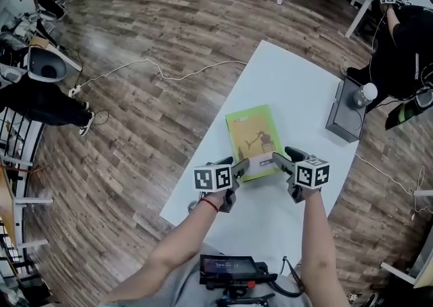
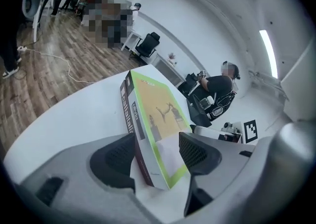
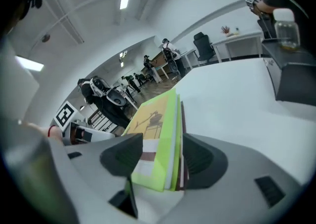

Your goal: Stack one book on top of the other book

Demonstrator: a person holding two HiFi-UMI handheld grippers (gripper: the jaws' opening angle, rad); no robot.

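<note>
Stacking looks done: the green book (image 1: 254,133) lies on the maroon book (image 3: 183,168). Your left gripper (image 2: 155,156) and right gripper (image 3: 165,156) straddle them wide open, holding nothing; just withdraw.

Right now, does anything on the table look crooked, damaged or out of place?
Nothing serious. The two books lie flat in one neat stack on the table; the stack is only turned a little against the table's edges.

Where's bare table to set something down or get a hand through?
Crowded: the near corners of the stacked books, with left gripper and right gripper at them. Free: the far end of the table beyond the books; the strip between books and grey box; the near end behind both grippers.
</note>
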